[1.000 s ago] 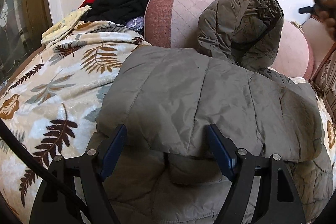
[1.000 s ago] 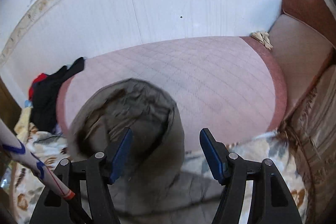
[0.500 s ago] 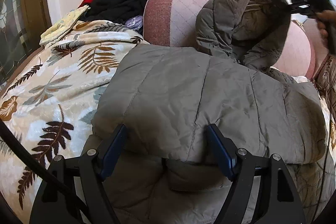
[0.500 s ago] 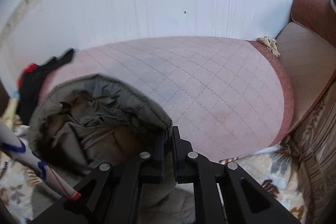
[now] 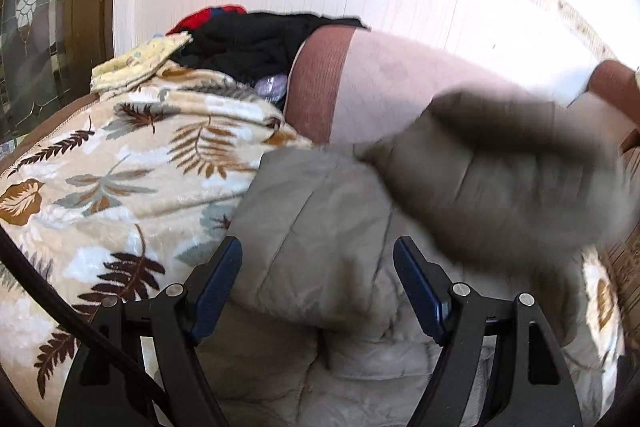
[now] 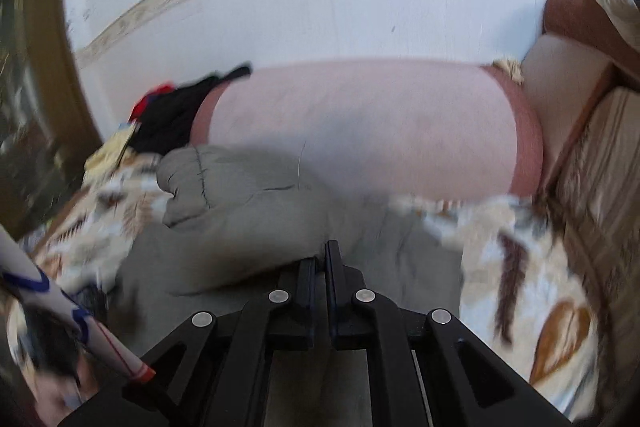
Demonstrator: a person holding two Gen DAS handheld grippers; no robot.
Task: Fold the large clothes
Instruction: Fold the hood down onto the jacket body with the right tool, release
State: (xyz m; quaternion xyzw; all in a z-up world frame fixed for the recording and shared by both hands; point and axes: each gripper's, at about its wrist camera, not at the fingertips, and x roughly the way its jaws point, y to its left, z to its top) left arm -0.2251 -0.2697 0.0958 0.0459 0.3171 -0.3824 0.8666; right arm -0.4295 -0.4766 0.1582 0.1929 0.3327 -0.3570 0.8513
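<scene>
- Left of the pink cushion, dark clothes are heaped.
- Left gripper: fingers released, straddling the quilted grey-olive jacket on the leaf-print blanket.
- Right gripper: fingers clenched on the jacket's blurred hood, before the cushion.

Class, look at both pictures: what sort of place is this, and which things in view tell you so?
Probably a home living room: a pink quilted sofa back, a leaf-print blanket spread over the seat, and a grey padded jacket laid out on it, with more clothes piled behind.
</scene>
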